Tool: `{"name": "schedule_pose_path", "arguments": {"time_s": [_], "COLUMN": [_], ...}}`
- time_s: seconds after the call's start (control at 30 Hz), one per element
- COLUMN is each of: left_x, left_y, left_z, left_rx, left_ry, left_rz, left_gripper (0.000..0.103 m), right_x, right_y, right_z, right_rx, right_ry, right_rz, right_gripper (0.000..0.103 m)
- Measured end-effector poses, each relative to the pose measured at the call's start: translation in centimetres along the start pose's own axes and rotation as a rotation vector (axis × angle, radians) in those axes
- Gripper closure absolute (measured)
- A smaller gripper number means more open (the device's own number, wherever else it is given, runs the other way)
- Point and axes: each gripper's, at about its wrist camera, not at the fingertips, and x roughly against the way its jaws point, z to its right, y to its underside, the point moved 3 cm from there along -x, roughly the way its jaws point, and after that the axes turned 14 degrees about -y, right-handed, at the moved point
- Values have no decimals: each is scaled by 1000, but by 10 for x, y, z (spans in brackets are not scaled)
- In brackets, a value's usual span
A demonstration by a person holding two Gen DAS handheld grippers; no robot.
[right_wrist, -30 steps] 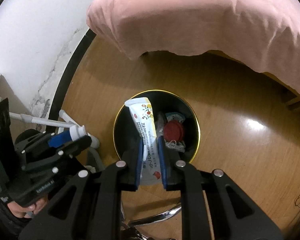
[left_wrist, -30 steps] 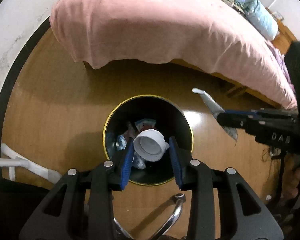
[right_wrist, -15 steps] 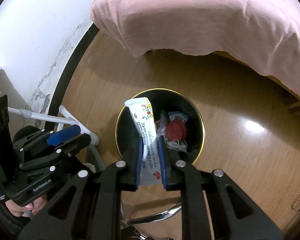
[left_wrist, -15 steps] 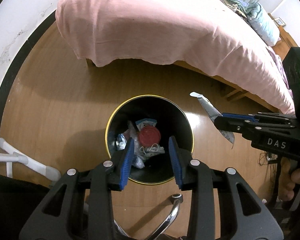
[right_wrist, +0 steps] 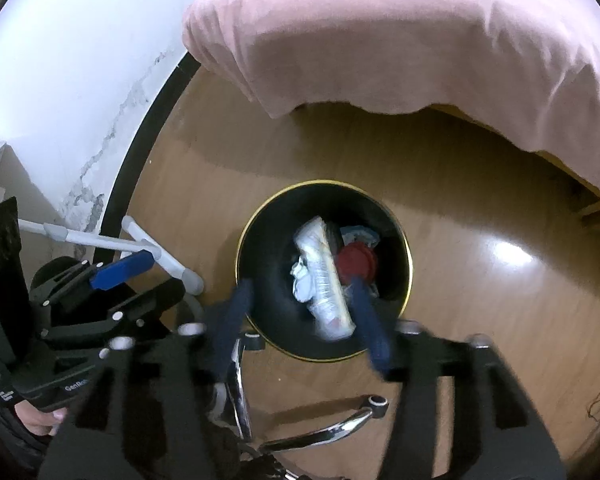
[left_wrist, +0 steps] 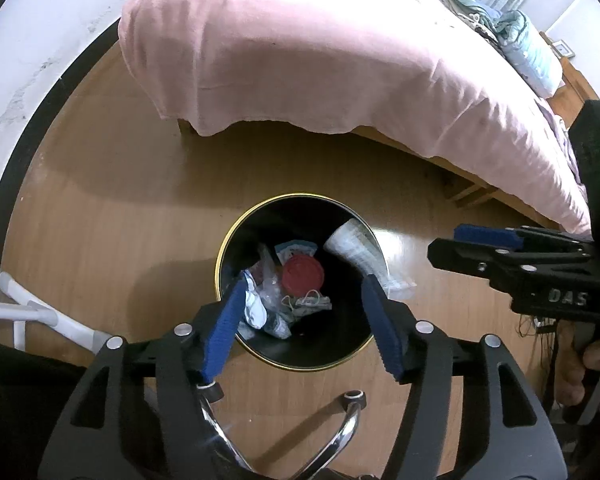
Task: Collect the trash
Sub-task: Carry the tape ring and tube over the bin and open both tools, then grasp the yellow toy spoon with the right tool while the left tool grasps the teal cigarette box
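Observation:
A black bin with a gold rim (left_wrist: 220,264) stands on the wooden floor, holding a red lid (left_wrist: 302,276) and crumpled white wrappers (left_wrist: 260,312). My left gripper (left_wrist: 304,280) hovers over the bin, its jaws opening with nothing between them. A white printed pouch (right_wrist: 324,280), blurred, drops free into the bin (right_wrist: 240,256) between the pads of my right gripper (right_wrist: 300,286), whose jaws are opening. The pouch (left_wrist: 356,248) leans at the bin's right wall. The left wrist view also has the right gripper (left_wrist: 448,242) at the right, and the right wrist view has the left gripper (right_wrist: 166,272) at the left.
A bed under a pink cover (left_wrist: 340,60) overhangs the floor behind the bin. A white pipe frame (left_wrist: 40,312) lies to the left by the wall. Chrome chair legs (left_wrist: 348,420) sit just in front of the bin. A hand (left_wrist: 596,364) grips the right handle.
The white cap left my left jaws, which then widened. My right jaws opened and let go of the pouch, which has tipped down into the bin.

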Motion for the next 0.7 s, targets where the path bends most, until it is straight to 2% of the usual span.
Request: {"name": "schedule_pose_path", "arguments": {"time_s": [0.07, 0.17, 0.23, 0.37, 0.53, 0.63, 0.67, 0.7], "left_x": [1, 3, 8, 44, 143, 210, 227, 253], "left_y": [-1, -1, -5, -15, -30, -23, -18, -8], "left_z": [0, -2, -4, -12, -37, -68, -79, -101], "left_rx": [3, 7, 12, 1, -15, -7, -1, 18], "left_ry": [-1, -10, -29, -85, -129, -174, -184, -209], "left_rz": [3, 14, 20, 85, 238, 315, 333, 354], "left_gripper": [42, 34, 22, 12, 9, 8, 7, 7], "right_x": [2, 7, 14, 42, 82, 93, 92, 90], "right_y": [-1, -3, -6, -17, -37, -51, -54, -56], "right_z": [-1, -4, -8, -29, -84, -140, -169, -190], "right_rx": [-1, 3, 13, 75, 207, 320, 382, 428], "right_ry": [-2, -3, 4, 63, 73, 44, 19, 1], "right_rz": [5, 16, 24, 83, 153, 165, 155, 143], "right_gripper": [47, 46, 36, 17, 13, 12, 12, 12]}}
